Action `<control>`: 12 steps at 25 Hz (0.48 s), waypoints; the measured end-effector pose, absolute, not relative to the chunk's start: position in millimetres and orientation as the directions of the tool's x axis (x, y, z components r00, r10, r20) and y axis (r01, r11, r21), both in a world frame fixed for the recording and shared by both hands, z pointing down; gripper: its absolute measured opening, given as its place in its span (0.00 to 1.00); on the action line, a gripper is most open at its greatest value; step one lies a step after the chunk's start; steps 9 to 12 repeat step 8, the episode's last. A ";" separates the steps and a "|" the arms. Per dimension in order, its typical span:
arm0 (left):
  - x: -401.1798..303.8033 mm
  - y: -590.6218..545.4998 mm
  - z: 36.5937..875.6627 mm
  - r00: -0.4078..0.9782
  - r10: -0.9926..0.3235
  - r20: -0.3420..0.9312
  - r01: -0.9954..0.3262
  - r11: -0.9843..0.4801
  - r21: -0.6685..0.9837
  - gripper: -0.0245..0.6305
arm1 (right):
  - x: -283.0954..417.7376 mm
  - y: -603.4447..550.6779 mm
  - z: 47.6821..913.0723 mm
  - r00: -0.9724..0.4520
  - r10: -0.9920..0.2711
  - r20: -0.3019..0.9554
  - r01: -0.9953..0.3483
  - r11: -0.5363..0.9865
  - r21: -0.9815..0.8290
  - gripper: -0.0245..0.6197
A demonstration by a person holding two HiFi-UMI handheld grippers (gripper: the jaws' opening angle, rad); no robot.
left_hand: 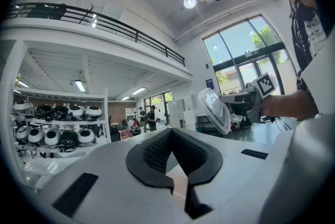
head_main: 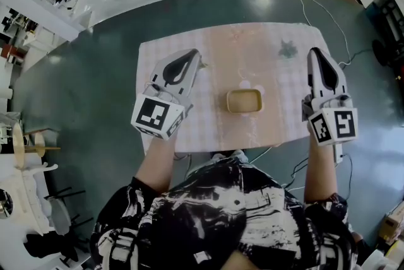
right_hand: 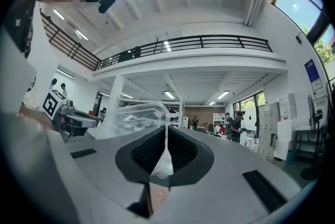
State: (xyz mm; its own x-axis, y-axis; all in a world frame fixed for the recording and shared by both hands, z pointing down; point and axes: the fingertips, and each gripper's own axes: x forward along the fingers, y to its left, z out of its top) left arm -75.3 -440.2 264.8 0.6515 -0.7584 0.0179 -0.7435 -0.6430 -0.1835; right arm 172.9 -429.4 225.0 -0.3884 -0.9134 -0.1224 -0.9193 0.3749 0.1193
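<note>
That clear plastic lid (right_hand: 137, 119) is fully see-through, with rounded corners and a raised rim. It's standing on edge, pinched by one thin edge in the right gripper (right_hand: 163, 166), whose jaws are clamped tight on it. It's held up at the right edge of the checked cloth (head_main: 208, 130), well apart from the small tan container (head_main: 244, 100) sitting mid-cloth. The left gripper (left_hand: 176, 178) is over the cloth's left side, jaws closed tip to tip with nothing between them.
</note>
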 end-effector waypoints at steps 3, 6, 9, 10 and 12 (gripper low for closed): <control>-75.8 -439.6 264.6 0.650 -0.760 0.018 -0.745 -0.642 -0.183 0.04 | 172.2 -429.0 224.1 -0.390 -0.912 -0.124 -0.919 0.376 0.121 0.06; -76.2 -439.8 264.6 0.647 -0.762 0.017 -0.748 -0.639 -0.181 0.04 | 172.0 -429.8 222.8 -0.394 -0.911 -0.126 -0.917 0.379 0.123 0.06; -76.3 -439.8 265.2 0.645 -0.764 0.016 -0.750 -0.637 -0.178 0.04 | 171.8 -430.4 222.5 -0.397 -0.909 -0.127 -0.916 0.382 0.124 0.06; -76.3 -439.8 265.2 0.645 -0.764 0.016 -0.750 -0.637 -0.178 0.04 | 171.8 -430.4 222.5 -0.397 -0.909 -0.127 -0.916 0.382 0.124 0.06; -76.3 -439.8 265.2 0.645 -0.764 0.016 -0.750 -0.637 -0.178 0.04 | 171.8 -430.4 222.5 -0.397 -0.909 -0.127 -0.916 0.382 0.124 0.06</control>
